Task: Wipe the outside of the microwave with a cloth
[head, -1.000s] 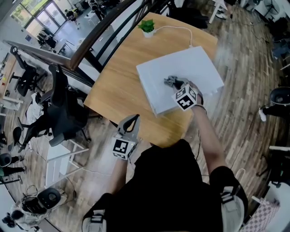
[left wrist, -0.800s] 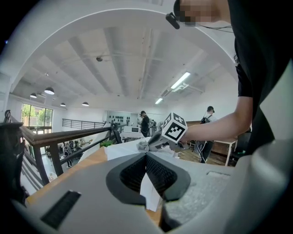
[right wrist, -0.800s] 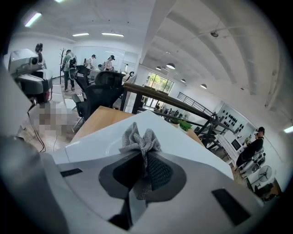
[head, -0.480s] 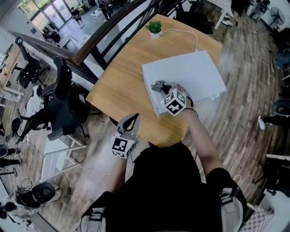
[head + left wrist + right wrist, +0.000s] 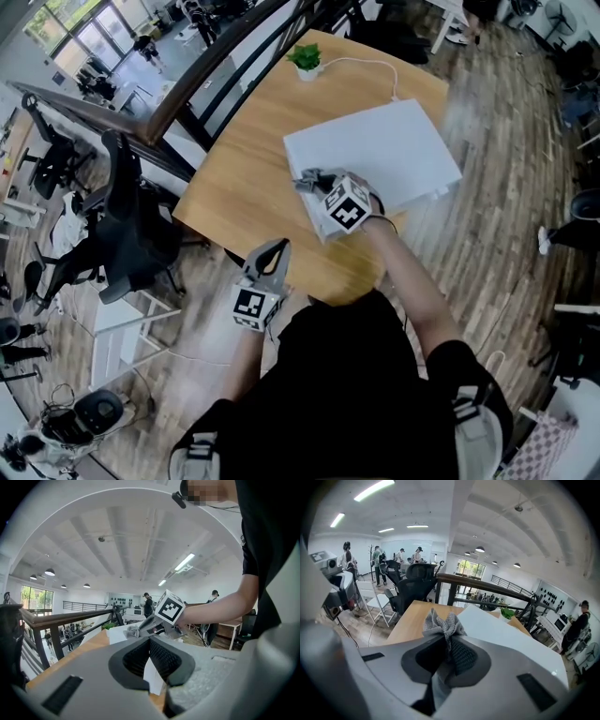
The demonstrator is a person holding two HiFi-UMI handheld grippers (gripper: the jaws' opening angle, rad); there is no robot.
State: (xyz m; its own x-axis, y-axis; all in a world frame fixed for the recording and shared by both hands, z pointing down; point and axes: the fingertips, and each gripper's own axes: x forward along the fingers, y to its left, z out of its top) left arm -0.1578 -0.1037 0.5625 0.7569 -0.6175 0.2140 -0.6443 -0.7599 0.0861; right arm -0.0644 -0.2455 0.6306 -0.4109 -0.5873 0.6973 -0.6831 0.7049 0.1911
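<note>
Open-plan office — swivel chairs (image 5: pixel 131 230), wooden desk (image 5: pixel 244 178), railing (image 5: pixel 216 58) over lower floor, ceiling strip lights (image 5: pixel 185 562).

Bare tabletop (image 5: pixel 239 183) flanks the microwave (image 5: pixel 384 145); plant (image 5: pixel 305 56) behind.

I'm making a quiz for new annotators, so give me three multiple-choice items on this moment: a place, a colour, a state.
1. Which part of the table holds the potted plant? A far corner; B near edge; C middle.
2. What colour is the cloth? A yellow; B red; C grey.
3. How is the right gripper? A open, empty; B shut on the cloth; C shut on nothing.
Answers: 1 A, it stands beyond the microwave; 2 C, grey weave shows in the right gripper view; 3 B, its jaws pinch the cloth.
</note>
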